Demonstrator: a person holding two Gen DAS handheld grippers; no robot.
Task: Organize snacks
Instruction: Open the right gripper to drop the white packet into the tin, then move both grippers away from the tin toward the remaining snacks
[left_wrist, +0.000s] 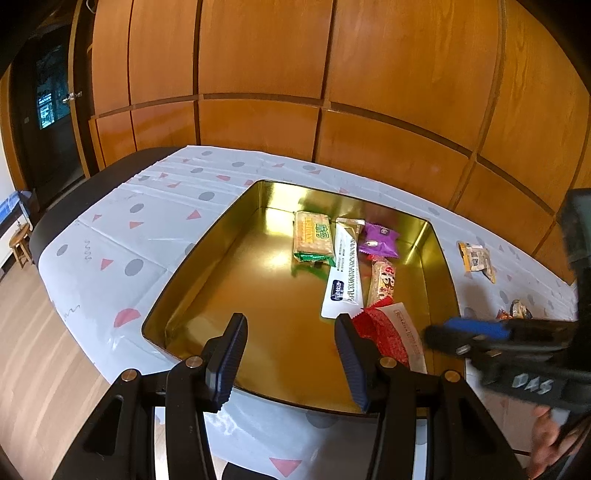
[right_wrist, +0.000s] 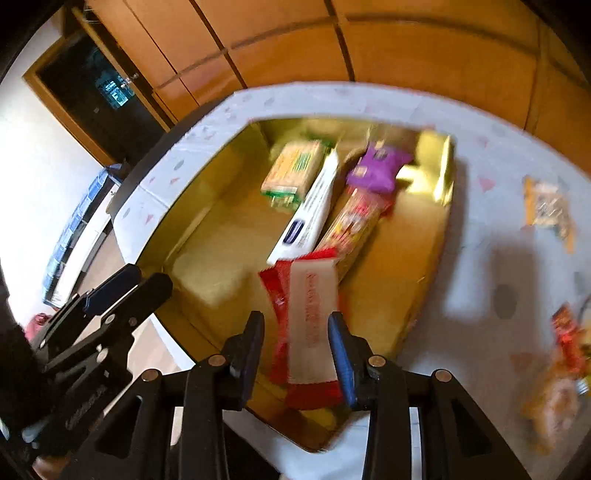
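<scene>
A gold tin (left_wrist: 207, 236) stands on the patterned tablecloth. At its right end lie a green cracker pack (left_wrist: 314, 238), a long white bar (left_wrist: 343, 273), a purple packet (left_wrist: 380, 240) and a red-printed bar (left_wrist: 384, 282). A red-and-white packet (right_wrist: 310, 314) lies in the tin's near right corner, between the fingers of my right gripper (right_wrist: 297, 347). A narrow gap shows at the left pad, so the jaws stand open around it. My left gripper (left_wrist: 291, 354) hovers open over the tin's near edge with nothing between its fingers.
Loose snacks lie on the cloth right of the tin: a yellow packet (left_wrist: 476, 260) and a red-orange heap (right_wrist: 569, 343). Wooden wall panels (left_wrist: 258, 74) run close behind the table. The table's left edge drops to a wood floor with a small stool (left_wrist: 20, 243).
</scene>
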